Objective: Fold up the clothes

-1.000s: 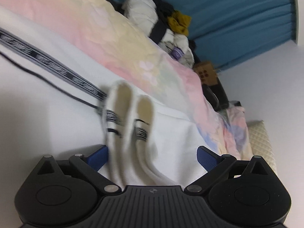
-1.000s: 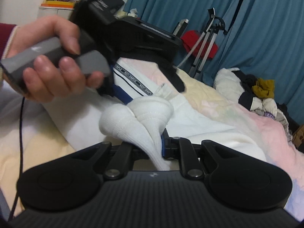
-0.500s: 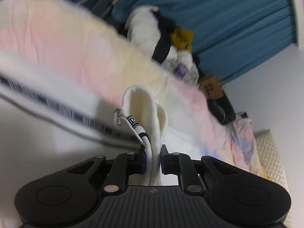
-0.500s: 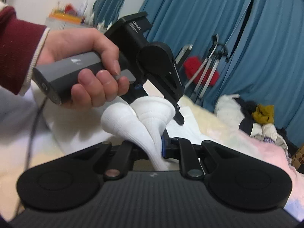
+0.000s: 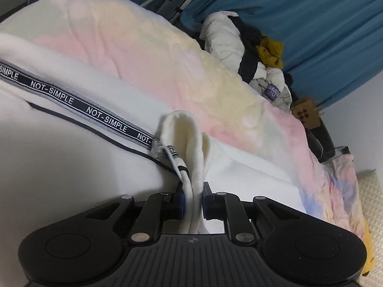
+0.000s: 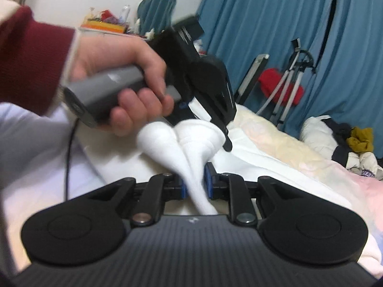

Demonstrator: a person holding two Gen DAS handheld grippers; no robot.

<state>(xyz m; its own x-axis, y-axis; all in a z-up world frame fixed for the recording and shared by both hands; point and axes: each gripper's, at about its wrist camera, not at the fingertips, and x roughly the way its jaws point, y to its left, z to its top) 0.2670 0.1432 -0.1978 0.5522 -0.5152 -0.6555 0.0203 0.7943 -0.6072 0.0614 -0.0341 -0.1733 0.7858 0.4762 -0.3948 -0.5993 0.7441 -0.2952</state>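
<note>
A white garment [image 5: 71, 157] with a dark "NOT-SIMPLE" band [image 5: 79, 110] lies on the bed. My left gripper [image 5: 192, 197] is shut on a folded white edge of it [image 5: 184, 134], next to a drawstring end [image 5: 177, 160]. My right gripper [image 6: 195, 187] is shut on another bunched white part of the garment [image 6: 189, 141]. In the right wrist view the left gripper [image 6: 203, 81] sits just beyond that bunch, held by a hand in a red sleeve [image 6: 115, 71].
A pastel blanket [image 5: 191, 71] covers the bed. A pile of clothes [image 5: 251, 50] lies at its far end by blue curtains [image 5: 311, 12]. A tripod and red item [image 6: 287, 88] stand beside the bed. A cable [image 6: 69, 153] hangs from the left gripper.
My left gripper was open a second ago and has shut on the garment's edge. Both grippers have lifted their parts of the cloth; the left has moved up and right in the right wrist view.
</note>
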